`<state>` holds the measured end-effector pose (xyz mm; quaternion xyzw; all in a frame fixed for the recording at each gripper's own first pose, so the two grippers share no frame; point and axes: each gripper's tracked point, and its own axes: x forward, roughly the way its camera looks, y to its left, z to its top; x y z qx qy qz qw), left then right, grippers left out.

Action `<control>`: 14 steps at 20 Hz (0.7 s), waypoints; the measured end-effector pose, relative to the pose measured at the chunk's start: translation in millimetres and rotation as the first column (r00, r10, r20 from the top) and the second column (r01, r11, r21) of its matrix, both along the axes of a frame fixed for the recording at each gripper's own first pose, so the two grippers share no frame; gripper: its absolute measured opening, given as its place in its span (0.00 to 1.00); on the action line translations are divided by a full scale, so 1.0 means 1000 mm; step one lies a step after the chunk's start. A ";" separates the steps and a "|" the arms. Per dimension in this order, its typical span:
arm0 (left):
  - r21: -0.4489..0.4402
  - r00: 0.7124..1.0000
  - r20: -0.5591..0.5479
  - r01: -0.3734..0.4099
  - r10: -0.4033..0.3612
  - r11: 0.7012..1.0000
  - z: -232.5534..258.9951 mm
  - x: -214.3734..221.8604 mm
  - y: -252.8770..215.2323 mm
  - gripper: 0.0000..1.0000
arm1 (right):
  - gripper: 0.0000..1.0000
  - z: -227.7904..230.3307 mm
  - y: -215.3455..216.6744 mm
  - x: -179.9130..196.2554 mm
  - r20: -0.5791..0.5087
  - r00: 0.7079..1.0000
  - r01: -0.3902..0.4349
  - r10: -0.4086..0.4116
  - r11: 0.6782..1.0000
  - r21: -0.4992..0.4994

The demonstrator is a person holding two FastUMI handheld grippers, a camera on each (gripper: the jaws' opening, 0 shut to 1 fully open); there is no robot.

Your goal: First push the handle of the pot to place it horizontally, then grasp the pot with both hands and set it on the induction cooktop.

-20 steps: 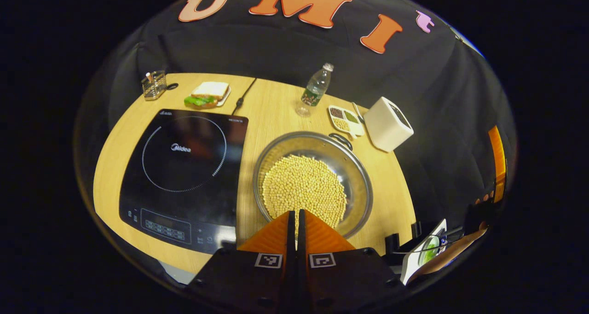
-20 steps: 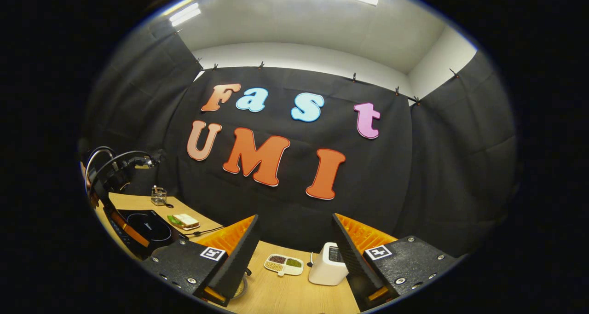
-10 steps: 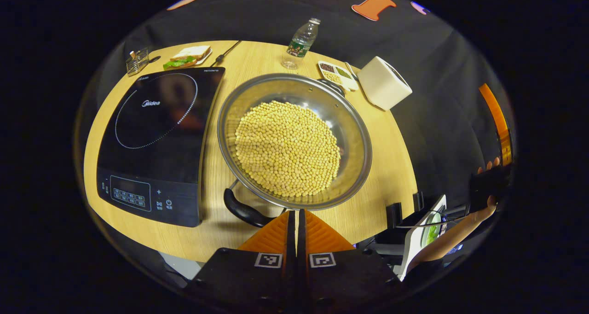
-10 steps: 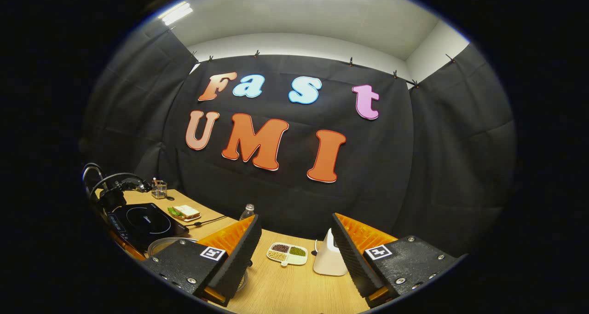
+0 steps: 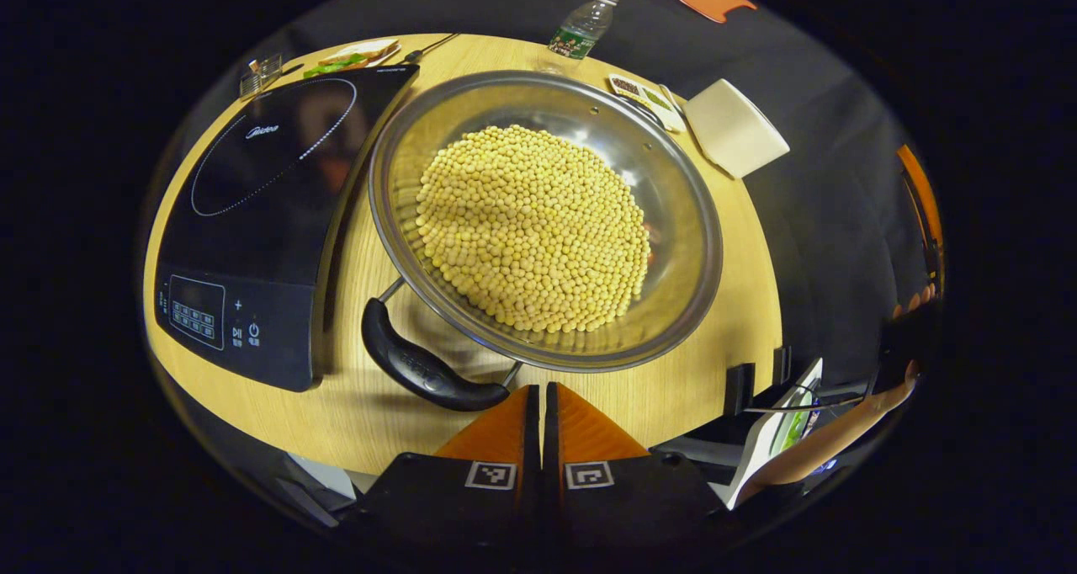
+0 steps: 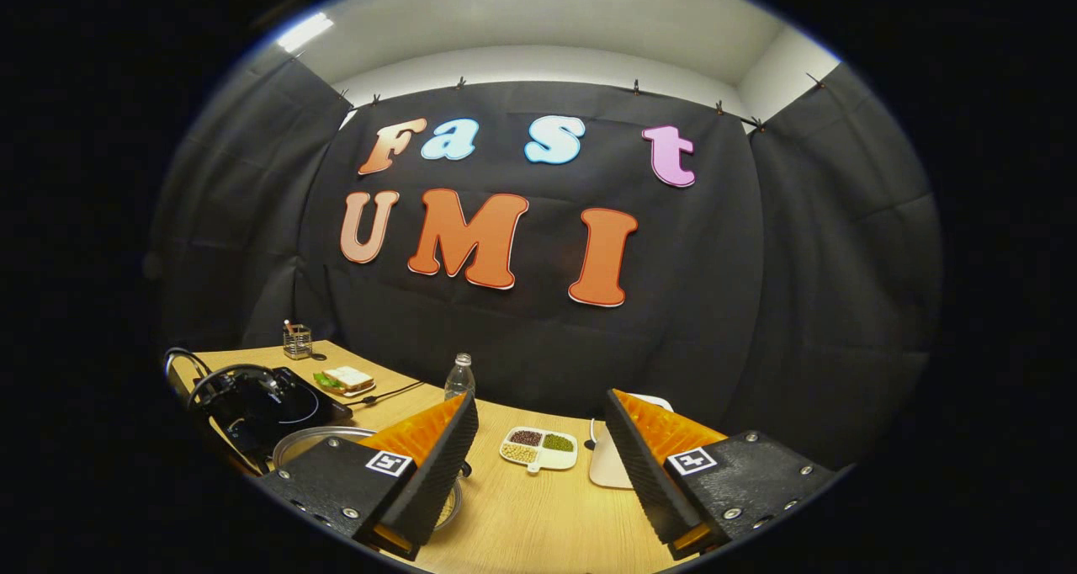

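A steel pot (image 5: 683, 212) heaped with yellow beans (image 5: 530, 220) sits on the wooden table, just right of the black induction cooktop (image 5: 261, 195). Its long black handle (image 5: 425, 370) slants toward the table's front edge. A small loop handle (image 5: 644, 109) is on the far rim. My left gripper (image 5: 538, 397) is shut and empty, its tips beside the near end of the handle. My right gripper (image 6: 540, 401) is held open and level above the table's right part. In the right gripper view the pot's rim (image 6: 307, 435) shows behind the left finger (image 6: 442, 448), and the left gripper (image 6: 244, 393) hovers there.
A water bottle (image 5: 580, 29), a divided dish of beans (image 5: 644, 98) and a white box (image 5: 734, 128) stand behind the pot. A sandwich plate (image 5: 349, 54) and a wire holder (image 5: 261, 73) lie beyond the cooktop. A hand (image 5: 913, 338) is at the right edge.
My left gripper has come down and forward toward the pot, so the black handle now lies close by its tips. My right gripper has tilted slightly down, still open.
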<state>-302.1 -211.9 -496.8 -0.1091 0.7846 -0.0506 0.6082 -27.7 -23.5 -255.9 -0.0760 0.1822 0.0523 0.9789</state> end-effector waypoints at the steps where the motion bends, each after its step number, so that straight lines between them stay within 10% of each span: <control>1: 0.010 1.000 -0.005 -0.005 0.005 1.000 -0.003 0.000 0.001 0.08 | 0.95 -0.004 0.000 0.001 -0.006 1.000 0.000 0.000 1.000 0.001; 14: 0.139 0.992 0.129 -0.005 -0.013 0.990 -0.022 0.027 0.030 0.08 | 0.95 -0.049 0.017 0.002 -0.129 0.991 -0.021 0.026 0.999 0.039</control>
